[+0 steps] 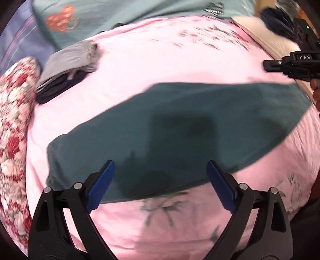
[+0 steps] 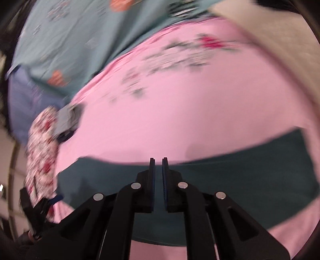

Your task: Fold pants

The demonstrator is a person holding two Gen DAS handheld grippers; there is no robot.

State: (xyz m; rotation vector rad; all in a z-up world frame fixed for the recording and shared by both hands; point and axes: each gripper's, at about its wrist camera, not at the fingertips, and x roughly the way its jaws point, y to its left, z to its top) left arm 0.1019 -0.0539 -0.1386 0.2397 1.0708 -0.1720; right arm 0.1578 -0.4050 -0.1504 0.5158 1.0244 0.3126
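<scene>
Dark teal pants lie flat in a long folded strip across the pink bedsheet. My left gripper is open and empty, hovering over the near edge of the pants. My right gripper has its jaws nearly closed with a thin gap and nothing between them, above the pants. It also shows in the left wrist view at the far right, above the pants' right end.
A pile of folded grey and dark clothes sits at the far left of the bed. A floral pillow lies along the left edge. A teal blanket lies at the back and a beige pillow at the right.
</scene>
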